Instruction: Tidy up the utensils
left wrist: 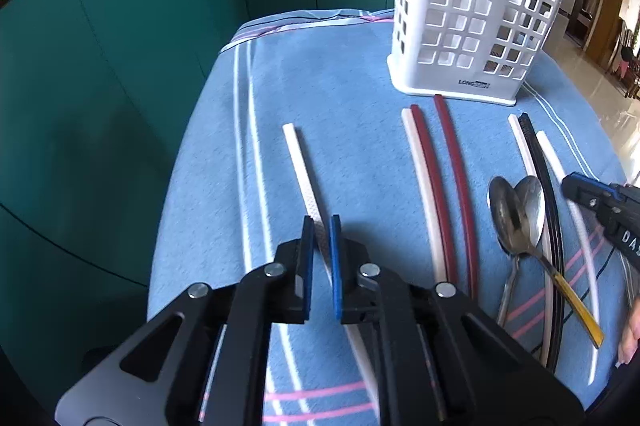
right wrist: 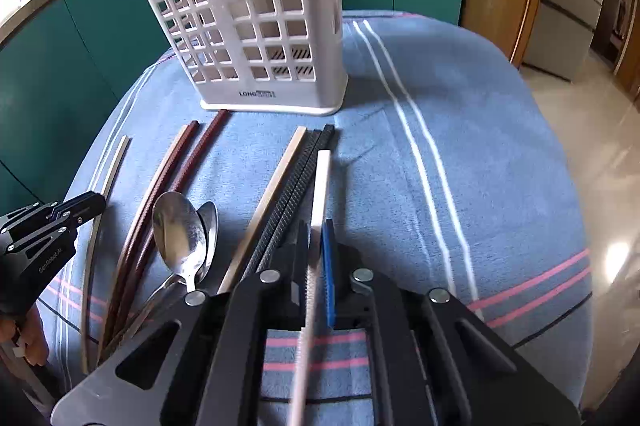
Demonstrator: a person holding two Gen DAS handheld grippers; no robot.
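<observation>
Chopsticks are lying in a row on the blue-clothed table [right wrist: 460, 154] in front of the white caddy [left wrist: 472, 22], which is standing upright at the far edge. The left tongs [left wrist: 322, 230] are closing around a white chopstick [left wrist: 298, 154] left of the caddy. The right tongs [right wrist: 318, 238] are gripping another white chopstick [right wrist: 323, 182] to the caddy's right. Two spoons [right wrist: 180, 226] are resting overlapped before the caddy, between the red chopsticks [left wrist: 448, 170] and the black chopsticks [right wrist: 304, 178].

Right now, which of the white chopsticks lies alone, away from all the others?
The white chopstick between the left gripper fingers, farthest left on the cloth. The other white ones each lie beside a red or black chopstick.
</observation>
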